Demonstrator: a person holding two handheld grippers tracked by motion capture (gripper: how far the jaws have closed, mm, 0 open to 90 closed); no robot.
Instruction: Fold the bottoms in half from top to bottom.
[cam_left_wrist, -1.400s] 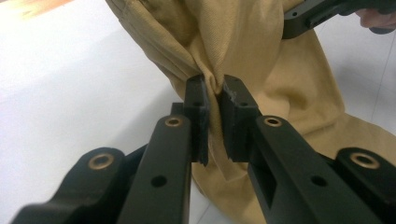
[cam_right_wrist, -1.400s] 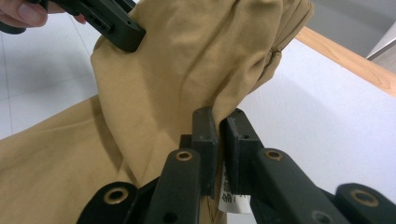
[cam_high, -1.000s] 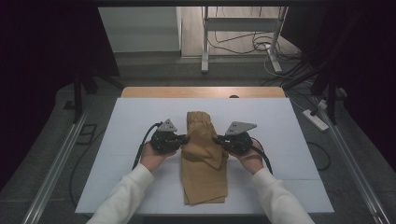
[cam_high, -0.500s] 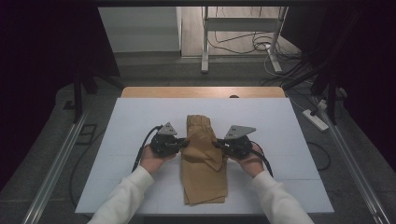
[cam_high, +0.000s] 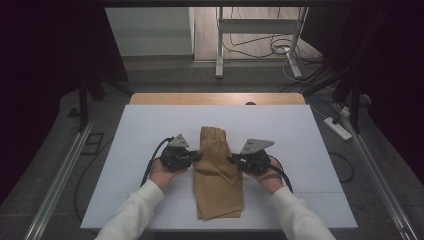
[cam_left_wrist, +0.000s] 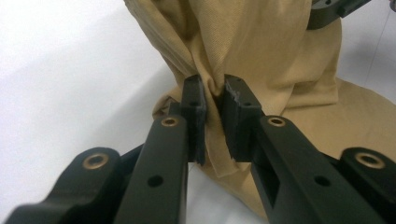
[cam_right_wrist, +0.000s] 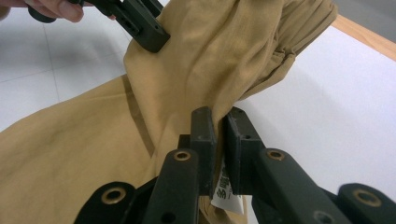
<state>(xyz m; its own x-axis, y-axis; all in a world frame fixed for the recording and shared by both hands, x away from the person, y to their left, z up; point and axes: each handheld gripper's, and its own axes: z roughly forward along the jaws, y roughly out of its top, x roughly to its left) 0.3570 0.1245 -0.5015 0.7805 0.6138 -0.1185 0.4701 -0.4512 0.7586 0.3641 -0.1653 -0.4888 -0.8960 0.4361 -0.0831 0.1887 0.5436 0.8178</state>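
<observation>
Garment (cam_high: 218, 180) in tan cloth lies near the middle of the white surface (cam_high: 125, 135), between our two hands. We judge it to be a folded pair of trousers or similar, though the type cannot be confirmed. Its long axis runs from the near edge of the surface toward the far edge; the gathered, elastic-looking end points away from us and is raised off the surface, while the near portion lies flat.

Left tool (cam_high: 192, 156) is closed tight on a bunched fold at the garment's left edge; in the left gripper view the cloth is pinched between the jaws (cam_left_wrist: 214, 122) with almost no gap. Right tool (cam_high: 235, 161) is likewise clamped on the right edge; in the right gripper view its jaws (cam_right_wrist: 220, 151) hold cloth together with a white printed label (cam_right_wrist: 226, 189) that hangs just below them.

We assess the cloth as light, soft and limp. It drapes and creases freely between the two grips and will sag wherever unsupported. It is not fragile, and the weave looks unlikely to slip from a firm pinch. Edges, seams and the gathered band offer the best hold, being thicker than the single layers. The label alone would be a poor purchase.
</observation>
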